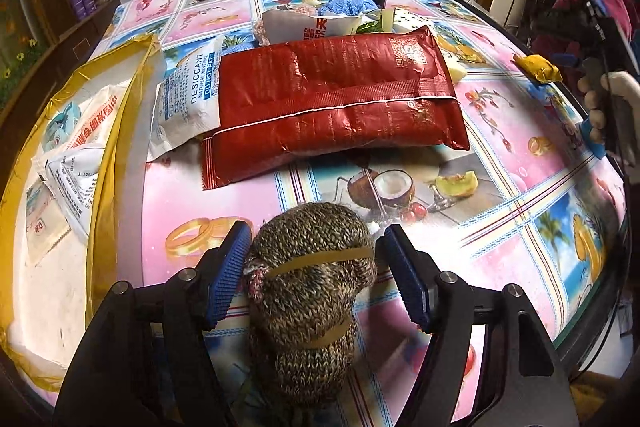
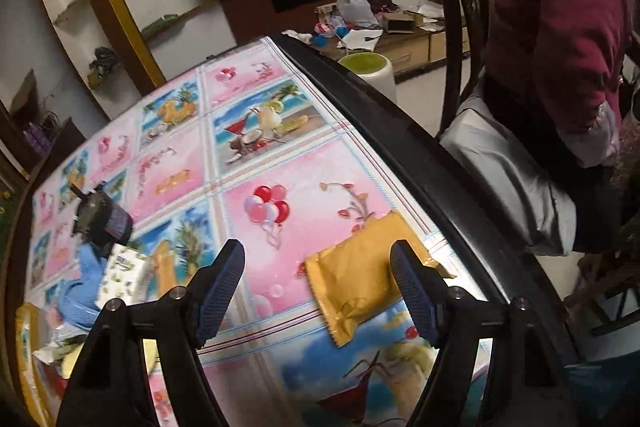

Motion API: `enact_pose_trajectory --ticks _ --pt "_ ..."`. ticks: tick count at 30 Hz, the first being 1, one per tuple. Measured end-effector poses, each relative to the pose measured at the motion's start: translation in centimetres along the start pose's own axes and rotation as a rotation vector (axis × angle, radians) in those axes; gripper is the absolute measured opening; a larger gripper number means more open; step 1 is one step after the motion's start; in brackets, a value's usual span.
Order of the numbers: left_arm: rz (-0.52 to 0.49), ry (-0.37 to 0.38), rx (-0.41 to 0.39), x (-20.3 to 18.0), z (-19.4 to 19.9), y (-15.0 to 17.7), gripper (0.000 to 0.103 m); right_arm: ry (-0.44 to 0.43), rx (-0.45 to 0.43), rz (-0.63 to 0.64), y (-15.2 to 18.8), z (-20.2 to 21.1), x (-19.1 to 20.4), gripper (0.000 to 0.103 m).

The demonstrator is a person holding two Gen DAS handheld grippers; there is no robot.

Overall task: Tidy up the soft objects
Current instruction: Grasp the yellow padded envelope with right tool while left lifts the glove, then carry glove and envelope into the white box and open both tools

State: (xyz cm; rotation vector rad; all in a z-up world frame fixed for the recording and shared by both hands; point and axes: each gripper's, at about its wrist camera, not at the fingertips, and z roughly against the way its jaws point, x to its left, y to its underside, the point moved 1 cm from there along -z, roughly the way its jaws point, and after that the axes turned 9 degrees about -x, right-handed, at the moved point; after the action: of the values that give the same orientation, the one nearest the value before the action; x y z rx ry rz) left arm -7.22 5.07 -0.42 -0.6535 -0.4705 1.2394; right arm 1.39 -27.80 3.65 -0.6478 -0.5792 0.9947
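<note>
Fingers (image 1: 236,275) of the left gripper (image 1: 316,269) straddle, unclamped, a knitted bundle (image 1: 310,291) at lower centre; closing squarely across its banded middle should hold it.

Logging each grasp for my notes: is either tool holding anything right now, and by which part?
Nothing is held. The left tool stands open around the knitted bundle, pads apart from it. The right tool is open above the gold packet.
</note>
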Motion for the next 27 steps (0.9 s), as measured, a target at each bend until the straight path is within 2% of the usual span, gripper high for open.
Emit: enact_pose_trajectory --ticks 2,3,7,10,11,12,13,15,17,18,21,27 --pt "0.001 0.007 0.000 0.0 0.2 0.1 0.069 0.072 0.033 0.030 0.5 -0.9 -0.4 0.077" --pt "-0.005 0.008 0.002 0.0 0.2 0.1 0.070 0.116 0.022 0.056 0.6 -1.0 -0.5 0.079" --pt "-0.040 0.015 0.011 -0.6 0.0 0.2 0.078 0.181 0.031 0.091 0.8 -1.5 -0.7 0.080" --pt "-0.038 0.013 0.010 -0.7 0.1 0.2 0.078 0.216 0.044 0.119 0.8 -2.0 -0.8 0.081" --pt "-0.034 0.008 0.006 -0.6 0.1 0.2 0.074 0.234 0.051 0.143 0.9 -2.3 -0.7 0.081" --pt "-0.024 -0.002 -0.005 -0.4 0.2 0.2 0.056 0.241 0.056 0.160 1.0 -2.6 -0.5 0.083" --pt "-0.006 0.002 -0.019 -0.2 0.5 0.2 0.054 0.239 0.058 0.171 1.1 -2.8 -0.5 0.082" --pt "0.024 0.021 -0.028 0.3 0.6 0.2 0.054 0.217 0.053 0.173 1.4 -2.3 -0.6 0.078" --pt "0.063 0.042 -0.037 0.8 0.9 0.3 0.053 0.181 0.042 0.177 1.4 -1.5 -0.4 0.051" --pt "0.078 0.053 -0.040 1.0 1.0 0.4 0.053 0.142 0.044 0.170 1.5 -1.1 -0.2 0.045" --pt "0.122 0.094 -0.046 1.4 1.5 0.6 0.053 0.034 0.059 0.122 2.1 0.0 0.1 0.041" --pt "0.197 0.169 -0.084 2.3 3.6 0.8 0.053 -0.162 0.067 0.050 3.5 2.7 1.2 0.040"
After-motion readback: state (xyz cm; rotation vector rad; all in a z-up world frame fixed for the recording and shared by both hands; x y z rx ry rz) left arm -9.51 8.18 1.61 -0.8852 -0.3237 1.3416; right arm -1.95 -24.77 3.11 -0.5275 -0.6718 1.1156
